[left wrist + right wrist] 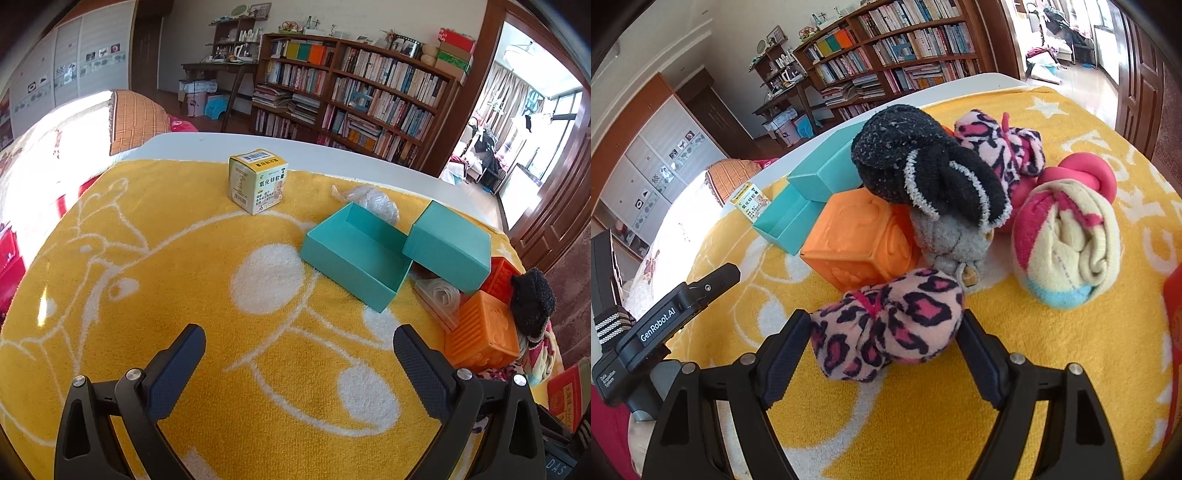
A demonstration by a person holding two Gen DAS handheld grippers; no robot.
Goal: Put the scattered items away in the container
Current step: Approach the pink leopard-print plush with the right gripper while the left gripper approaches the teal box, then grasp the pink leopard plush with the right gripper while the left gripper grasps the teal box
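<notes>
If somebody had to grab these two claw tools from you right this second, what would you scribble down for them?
Left gripper: open, holding nothing, hovering over the yellow towel.
Right gripper: jaws either side of the leopard sock bundle; grip unclear.
Teal box: open, looks empty, lid beside it.
Left to do: black sock, striped sock roll, orange block, ointment carton.

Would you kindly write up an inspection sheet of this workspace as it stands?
Surface: yellow towel with white drawing, over a white table.
Job's things: open teal box, empty; teal lid beside it; leopard sock bundle; black sock bundle; striped sock bundle; orange block; ointment carton.
Clutter: crumpled plastic bag.
Grippers: left gripper open, empty; right gripper straddles the leopard bundle, grip unclear.
Cables: nothing seen.
Surroundings: bookshelf, bed.
</notes>
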